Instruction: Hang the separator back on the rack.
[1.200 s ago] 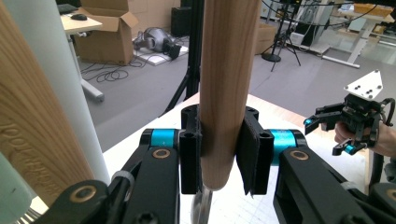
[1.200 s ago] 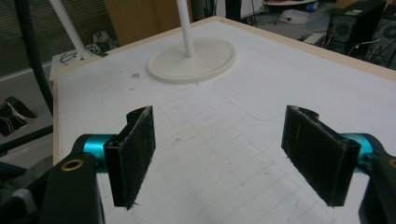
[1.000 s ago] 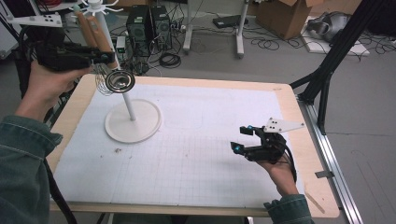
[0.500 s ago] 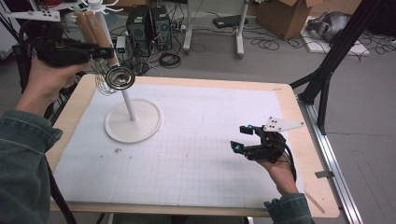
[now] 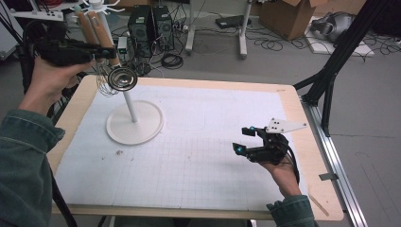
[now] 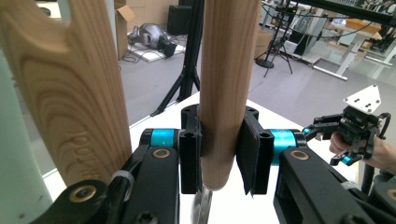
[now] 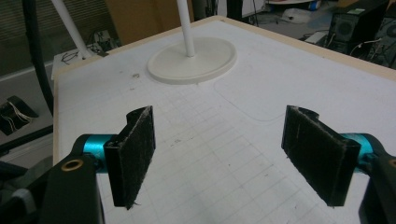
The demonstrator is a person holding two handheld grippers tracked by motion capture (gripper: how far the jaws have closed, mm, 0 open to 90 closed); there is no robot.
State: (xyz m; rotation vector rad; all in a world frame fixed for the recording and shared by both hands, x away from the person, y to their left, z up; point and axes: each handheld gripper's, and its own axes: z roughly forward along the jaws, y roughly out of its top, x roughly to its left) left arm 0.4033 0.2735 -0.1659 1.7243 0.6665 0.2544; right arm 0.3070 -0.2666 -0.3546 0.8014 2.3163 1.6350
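My left claw (image 6: 218, 154), at the upper left of the high view, is clamped on the round light-wood utensil handle (image 6: 229, 84) hanging from the white rack stand (image 5: 135, 124); a second flat wooden handle (image 6: 70, 88) hangs just beside it at the left. My right claw (image 7: 229, 154) stands open and empty above the white gridded bench (image 7: 224, 186) at lower right.

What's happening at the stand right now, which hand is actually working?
The left tongs are shut on a wooden handle hanging from the white stand; a metal utensil head shows below it in the high view. A second wooden handle hangs beside it. The right tongs sit open and empty over the white mat, off to the side.
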